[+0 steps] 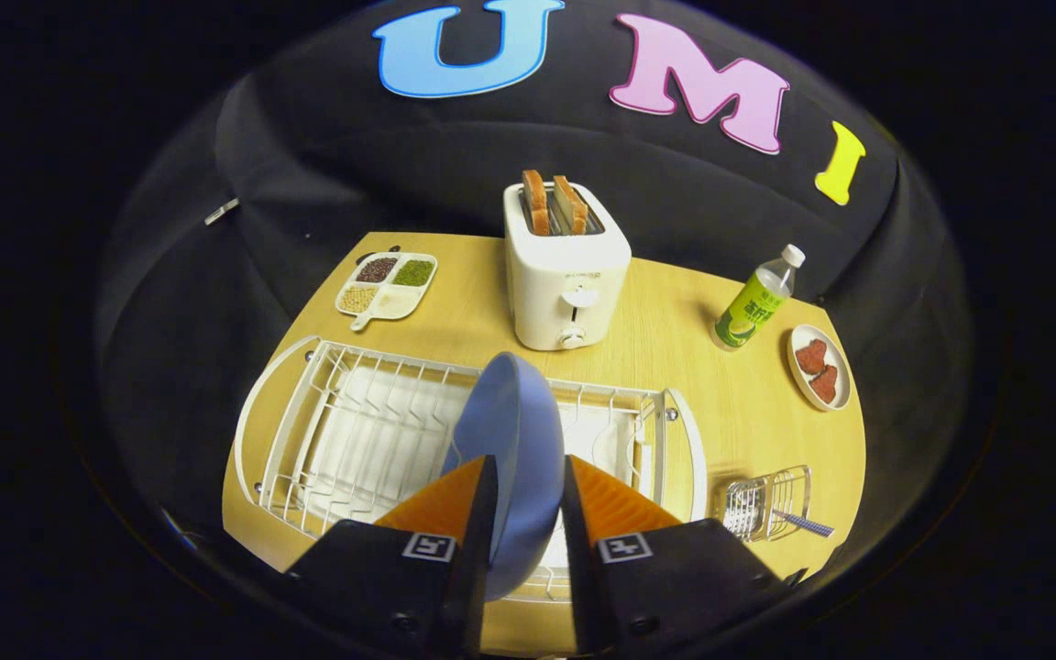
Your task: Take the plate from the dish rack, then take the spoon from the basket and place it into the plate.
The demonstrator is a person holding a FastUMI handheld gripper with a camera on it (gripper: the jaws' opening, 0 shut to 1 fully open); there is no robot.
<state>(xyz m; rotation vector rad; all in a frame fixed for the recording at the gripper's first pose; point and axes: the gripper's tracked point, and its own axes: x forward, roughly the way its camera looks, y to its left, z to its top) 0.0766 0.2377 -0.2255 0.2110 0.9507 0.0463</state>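
Your gripper (528, 500): fingers closed on the blue plate (510, 449), held on edge | dish rack (345, 431): beneath the plate | basket (766, 500): at 3 o'clock, spoon (803, 522) handle sticking out | toaster (566, 270): at 12 o'clock.

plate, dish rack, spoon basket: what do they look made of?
Plate: smooth blue, soft matte sheen, likely plastic or melamine; glazed ceramic is possible. It stands on edge between the gripper fingers, which press on it. Dish rack: thin white rods, probably coated wire, over a white tray. Basket: shiny bare metal wire, looks chromed or stainless.
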